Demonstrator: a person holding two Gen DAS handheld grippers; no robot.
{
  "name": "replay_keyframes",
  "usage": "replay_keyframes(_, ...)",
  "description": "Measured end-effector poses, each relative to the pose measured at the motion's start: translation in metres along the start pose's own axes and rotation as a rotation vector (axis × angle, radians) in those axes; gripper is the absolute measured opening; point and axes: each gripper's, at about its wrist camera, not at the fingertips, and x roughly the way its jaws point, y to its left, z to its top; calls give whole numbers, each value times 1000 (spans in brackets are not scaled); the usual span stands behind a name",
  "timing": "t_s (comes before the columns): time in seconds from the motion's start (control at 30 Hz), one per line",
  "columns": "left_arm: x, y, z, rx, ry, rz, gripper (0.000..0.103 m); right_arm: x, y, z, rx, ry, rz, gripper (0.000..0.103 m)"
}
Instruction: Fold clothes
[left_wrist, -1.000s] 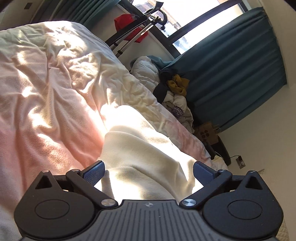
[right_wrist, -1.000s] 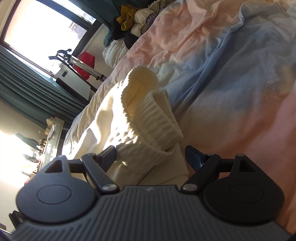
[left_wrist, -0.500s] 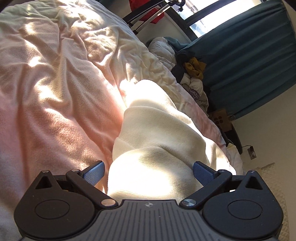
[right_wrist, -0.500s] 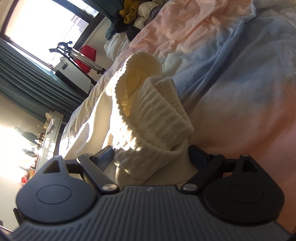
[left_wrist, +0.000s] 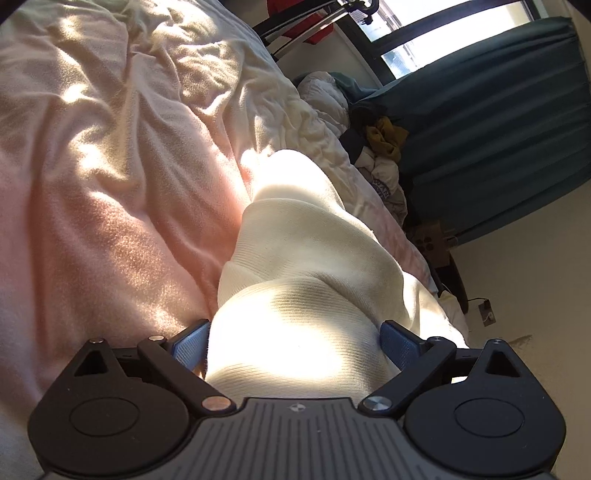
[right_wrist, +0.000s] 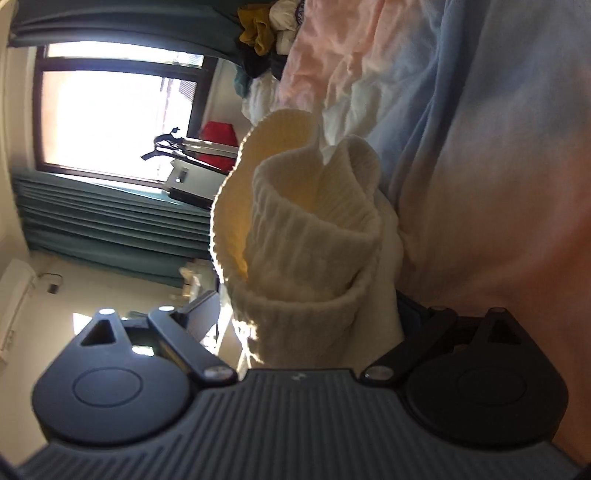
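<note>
A cream knitted sweater (left_wrist: 314, 266) lies bunched on the pink bed cover (left_wrist: 92, 184). My left gripper (left_wrist: 294, 341) straddles a thick sunlit fold of it. Its jaws stand wide and are closing, and the knit fills the gap between the blue pads (left_wrist: 397, 341) without being squeezed. In the right wrist view the sweater's ribbed hem (right_wrist: 306, 240) is rolled up between the fingers of my right gripper (right_wrist: 306, 314). That gripper is open: the cloth leans on the right-hand finger, and light shows beside the left finger (right_wrist: 201, 310).
The bed cover (right_wrist: 498, 166) turns from pink to pale blue. A heap of other clothes (left_wrist: 380, 155) sits at the bed's far end, by teal curtains (left_wrist: 498, 122). A window (right_wrist: 107, 110), a red bag (right_wrist: 218, 138) and a metal rack stand beyond.
Both grippers have sunk towards the bed and the sweater has slid deeper between their fingers. The right view has rolled, so the bed now fills its right side. The left jaws have narrowed slightly.
</note>
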Motion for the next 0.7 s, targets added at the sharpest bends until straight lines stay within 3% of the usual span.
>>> replay_keyframes(0.1, 1, 5, 1, -28, 7, -12, 93, 9, 3, -3, -39, 26, -71, 97)
replay_keyframes(0.2, -1, 8, 1, -56, -8, -20, 85, 9, 0, -2, -48, 7, -91, 80)
replay_keyframes(0.27, -3, 15, 1, -118, -17, -46, 79, 5, 0, 0, -38, -8, -76, 66)
replay_keyframes(0.4, -9, 26, -1, -257, -30, -113, 54, -1, 13, -4, -94, -19, -13, 52)
replay_keyframes(0.43, -10, 26, -1, -273, -34, -127, 52, -4, 15, -4, -98, -26, 11, 49)
replay_keyframes(0.5, -14, 21, 0, -283, -40, -146, 45, -8, 21, -5, -97, -30, 45, 46)
replay_keyframes(0.7, -31, -4, 3, -306, -56, -261, 39, -35, 42, 2, -71, -51, 151, 44)
